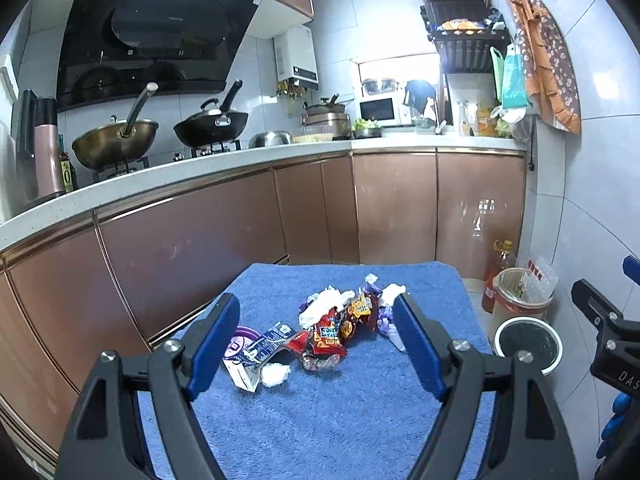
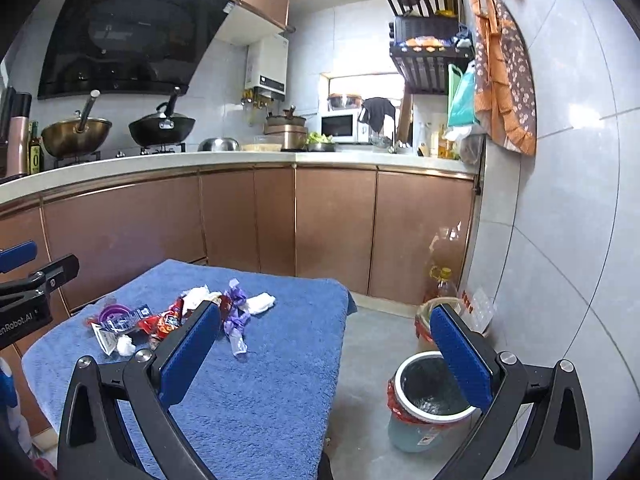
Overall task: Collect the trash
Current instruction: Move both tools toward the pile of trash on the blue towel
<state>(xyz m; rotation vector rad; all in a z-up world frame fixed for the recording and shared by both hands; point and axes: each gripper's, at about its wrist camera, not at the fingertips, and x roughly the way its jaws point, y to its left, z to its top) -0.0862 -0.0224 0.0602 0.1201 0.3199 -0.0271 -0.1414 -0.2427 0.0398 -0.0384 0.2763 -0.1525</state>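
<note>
Trash pile [image 1: 340,320] heaped mid-towel [image 1: 340,420] on the tabletop, bin [image 2: 432,396] on the floor right of the towel. Left gripper [image 1: 316,344] and right gripper [image 2: 324,352]: jaws spread, empty. Risk: light wrappers slipping loose or towel snagging on pickup.

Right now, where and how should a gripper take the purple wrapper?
Grip the purple wrapper across its narrow middle, coming from above with the right gripper, which is open. It lies flat and elongated on the blue towel, at the pile's right edge, so that side is clear.
</note>
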